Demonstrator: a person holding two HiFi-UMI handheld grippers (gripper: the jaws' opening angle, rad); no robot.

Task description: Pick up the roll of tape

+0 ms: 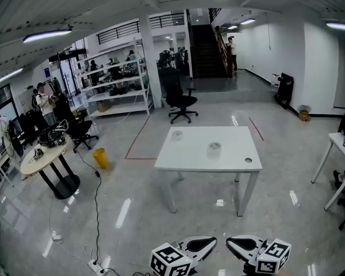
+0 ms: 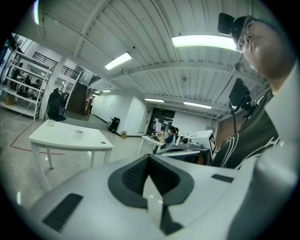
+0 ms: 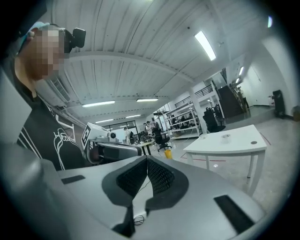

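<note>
A pale roll of tape (image 1: pixel 214 148) lies on the white table (image 1: pixel 191 159) in the middle of the room, far ahead of me. A second small pale object (image 1: pixel 176 135) sits nearer the table's far left corner. The tape (image 2: pixel 78 133) shows small in the left gripper view, and the tape (image 3: pixel 226 137) is just as distant in the right gripper view. My left gripper (image 1: pixel 208 243) and right gripper (image 1: pixel 234 242) are at the bottom edge, tips turned towards each other. Both are shut and hold nothing. The left gripper (image 2: pixel 149 161) and the right gripper (image 3: pixel 147 164) each show pads pressed together.
A black office chair (image 1: pixel 179 96) stands beyond the table. A yellow bin (image 1: pixel 101 158) and a round table (image 1: pixel 46 158) are at the left. A cable runs to a power strip (image 1: pixel 97 266) on the floor. Another white desk (image 1: pixel 341 143) is at the right.
</note>
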